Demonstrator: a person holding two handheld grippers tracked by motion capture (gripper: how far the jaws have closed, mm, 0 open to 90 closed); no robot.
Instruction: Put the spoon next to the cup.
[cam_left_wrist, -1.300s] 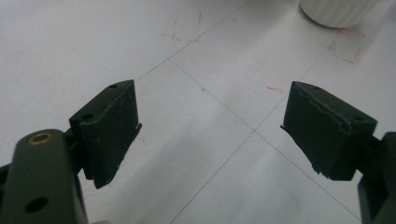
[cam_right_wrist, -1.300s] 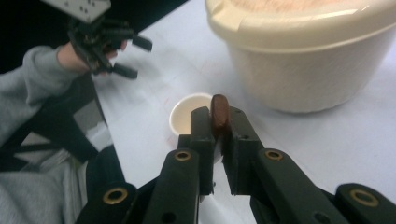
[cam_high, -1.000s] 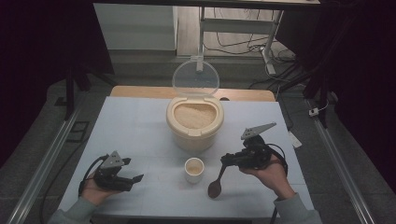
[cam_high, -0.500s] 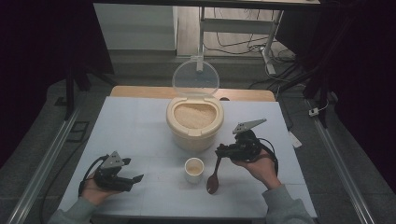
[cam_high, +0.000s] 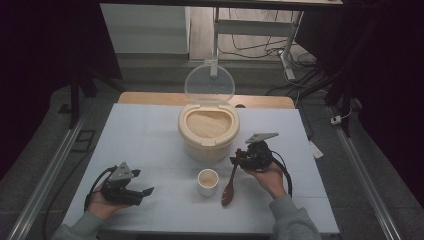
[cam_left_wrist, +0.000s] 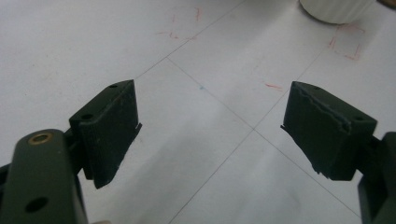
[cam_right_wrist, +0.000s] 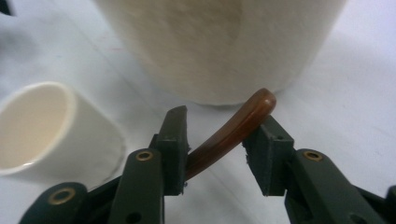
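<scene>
A cream rice container (cam_high: 208, 131) stands mid-table, full of rice, its clear lid (cam_high: 209, 82) tipped up behind it. A small white cup (cam_high: 207, 181) sits in front of it. My right gripper (cam_high: 239, 161) is to the right of the cup, shut on the handle of a brown spoon (cam_high: 230, 190) whose bowl hangs down toward the table. In the right gripper view the handle (cam_right_wrist: 238, 123) crosses between the jaws of that gripper (cam_right_wrist: 217, 140), with the cup (cam_right_wrist: 42, 126) left and the container wall (cam_right_wrist: 219, 42) ahead. My left gripper (cam_high: 142, 192) rests open at the front left, nothing between its jaws (cam_left_wrist: 210, 135).
The white table (cam_high: 150, 135) has faint red marks and thin grid lines. The cup's base (cam_left_wrist: 336, 9) shows at the top right of the left gripper view. Beyond the table's wooden back edge (cam_high: 150, 97) are desk legs and cables on the floor.
My right gripper has carried the spoon up and to the left, closer to the rice container, and the spoon now hangs more steeply. The left gripper has stayed put.
</scene>
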